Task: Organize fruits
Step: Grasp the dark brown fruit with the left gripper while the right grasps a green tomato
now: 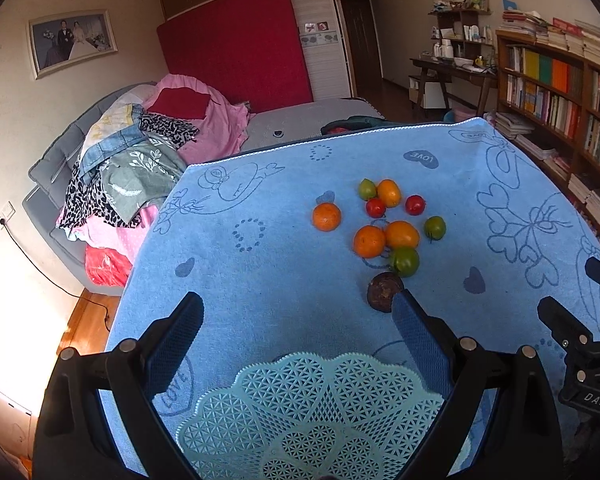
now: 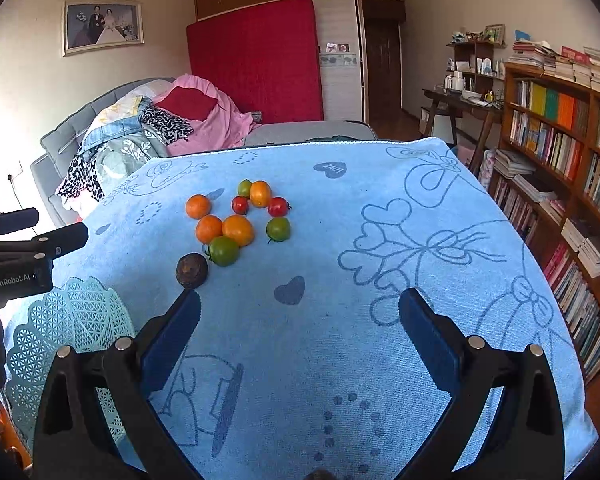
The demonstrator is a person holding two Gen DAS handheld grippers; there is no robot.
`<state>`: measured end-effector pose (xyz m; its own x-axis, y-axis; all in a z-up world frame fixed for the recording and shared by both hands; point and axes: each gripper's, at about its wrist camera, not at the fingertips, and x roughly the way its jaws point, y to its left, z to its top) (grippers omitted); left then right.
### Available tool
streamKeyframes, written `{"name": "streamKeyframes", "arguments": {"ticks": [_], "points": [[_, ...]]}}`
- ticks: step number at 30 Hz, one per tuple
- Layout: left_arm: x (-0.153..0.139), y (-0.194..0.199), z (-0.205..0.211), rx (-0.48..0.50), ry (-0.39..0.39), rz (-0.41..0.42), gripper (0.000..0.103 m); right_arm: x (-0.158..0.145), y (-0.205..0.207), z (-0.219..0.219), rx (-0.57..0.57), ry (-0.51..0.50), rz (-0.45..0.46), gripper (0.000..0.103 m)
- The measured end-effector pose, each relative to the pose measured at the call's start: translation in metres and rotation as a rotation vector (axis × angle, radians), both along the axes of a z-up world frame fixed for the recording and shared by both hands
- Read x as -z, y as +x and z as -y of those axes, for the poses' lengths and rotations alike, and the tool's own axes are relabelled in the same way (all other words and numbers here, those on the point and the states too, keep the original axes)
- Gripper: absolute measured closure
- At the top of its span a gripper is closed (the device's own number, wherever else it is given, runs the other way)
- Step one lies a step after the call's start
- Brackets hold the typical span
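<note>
Judging by looks, the fruits (image 2: 236,222) are small, round and light, probably smooth and prone to rolling on the towel (image 2: 380,240); pinch each across its widest middle, softly if they are real. Left of the pile sits the basket (image 1: 308,408), pale teal lattice, empty, with the left gripper (image 1: 298,316) over it, fingers spread wide, nothing held. Pile: three oranges, two yellow-orange, two red, three green tomato-like ones, mostly touching. Nearest the basket lies a brown fruit (image 2: 191,270), dull and rough. Right of the pile the right gripper (image 2: 300,312) hangs above bare towel, fingers apart, empty.
</note>
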<state>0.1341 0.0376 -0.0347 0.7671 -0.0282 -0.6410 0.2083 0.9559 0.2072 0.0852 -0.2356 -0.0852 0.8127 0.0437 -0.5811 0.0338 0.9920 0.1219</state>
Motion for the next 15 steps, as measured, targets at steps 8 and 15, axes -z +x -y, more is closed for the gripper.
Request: {"name": "streamKeyframes", "arguments": {"ticks": [8,15], "points": [[0.019,0.043,0.013,0.056,0.011,-0.087,0.009,0.008,0.053,-0.008,-0.058,-0.005,-0.071,0.002],[0.052,0.074,0.031,0.095,0.009,-0.206,0.009,0.025,0.091,0.005,-0.022,0.024,-0.142,0.002]]}}
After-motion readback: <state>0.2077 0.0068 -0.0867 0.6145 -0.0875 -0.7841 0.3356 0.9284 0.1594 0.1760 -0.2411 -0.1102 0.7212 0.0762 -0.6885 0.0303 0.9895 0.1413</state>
